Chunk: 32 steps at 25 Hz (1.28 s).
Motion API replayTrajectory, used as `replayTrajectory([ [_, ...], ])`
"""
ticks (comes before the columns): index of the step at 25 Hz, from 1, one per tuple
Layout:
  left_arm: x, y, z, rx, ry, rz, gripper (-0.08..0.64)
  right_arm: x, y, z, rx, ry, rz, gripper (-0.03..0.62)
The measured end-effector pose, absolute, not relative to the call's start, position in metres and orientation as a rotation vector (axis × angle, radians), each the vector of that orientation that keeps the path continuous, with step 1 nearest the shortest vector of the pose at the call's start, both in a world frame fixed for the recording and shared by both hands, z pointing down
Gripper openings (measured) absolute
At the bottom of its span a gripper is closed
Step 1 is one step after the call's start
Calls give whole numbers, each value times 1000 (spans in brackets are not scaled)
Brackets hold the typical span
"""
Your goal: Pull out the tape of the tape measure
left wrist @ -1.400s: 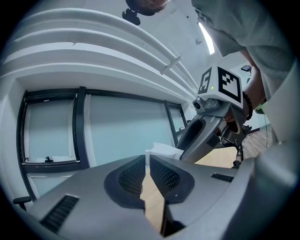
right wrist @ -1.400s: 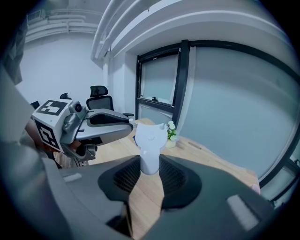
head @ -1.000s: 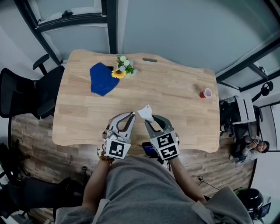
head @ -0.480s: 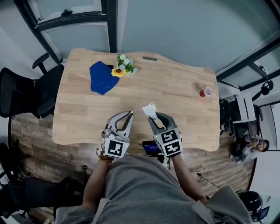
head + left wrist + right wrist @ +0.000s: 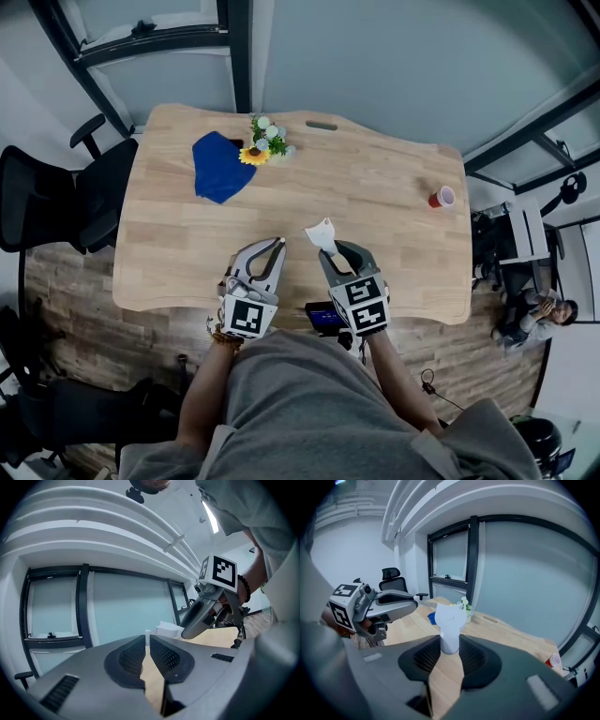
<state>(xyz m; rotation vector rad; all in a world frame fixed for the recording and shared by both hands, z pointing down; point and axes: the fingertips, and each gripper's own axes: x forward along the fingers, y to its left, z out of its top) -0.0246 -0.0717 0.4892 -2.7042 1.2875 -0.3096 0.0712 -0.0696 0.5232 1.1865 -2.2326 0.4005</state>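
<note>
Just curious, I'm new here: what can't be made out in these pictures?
- Pulled-out tape between left gripper and the white tape measure clamped in the right gripper: too thin, head view.
- White stub pinched at the left gripper's tips: too small to identify, left gripper view.
- Blue-screened device: partly covered by right gripper, head view.

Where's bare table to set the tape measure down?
Bare wood: the table middle between blue cloth and red cup, and the near-left corner beside the left gripper. Crowded: flowers by the cloth, and around the right gripper.
</note>
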Motion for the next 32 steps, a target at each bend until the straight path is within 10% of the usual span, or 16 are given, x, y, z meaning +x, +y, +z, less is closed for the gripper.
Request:
replayTrajectory([
  [32, -39, -81, 494, -2714, 1381, -314, 35, 89, -77, 536, 1237, -2180, 456, 132],
])
